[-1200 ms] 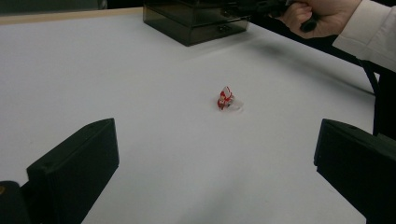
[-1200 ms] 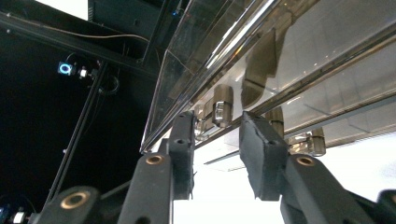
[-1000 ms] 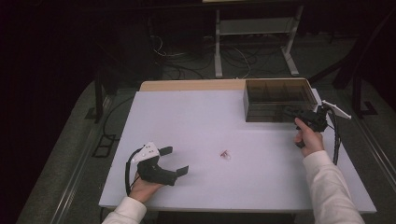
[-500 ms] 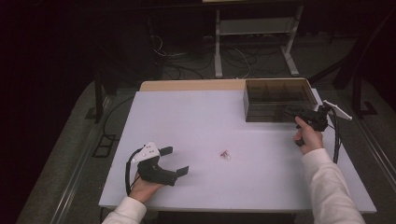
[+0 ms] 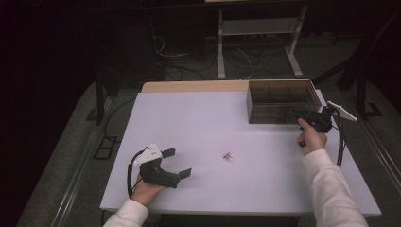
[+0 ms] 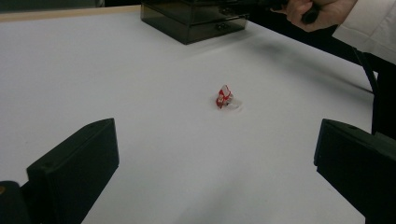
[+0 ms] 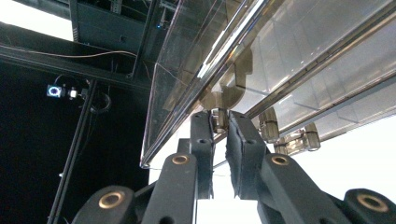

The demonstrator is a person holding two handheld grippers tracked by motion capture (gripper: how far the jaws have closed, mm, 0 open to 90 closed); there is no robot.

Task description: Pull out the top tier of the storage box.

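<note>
Right gripper view: the right hand-held gripper has just been closing and pinches a knob on the drawer box, at two o'clock on the counter; the drawer looks unopened. Left hand-held gripper rests spread at seven o'clock.

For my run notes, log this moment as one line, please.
right gripper: jaws just closing, shut on drawer knob of smoky box | left gripper: open, resting on table | red-white wrapper: loose mid-table
</note>
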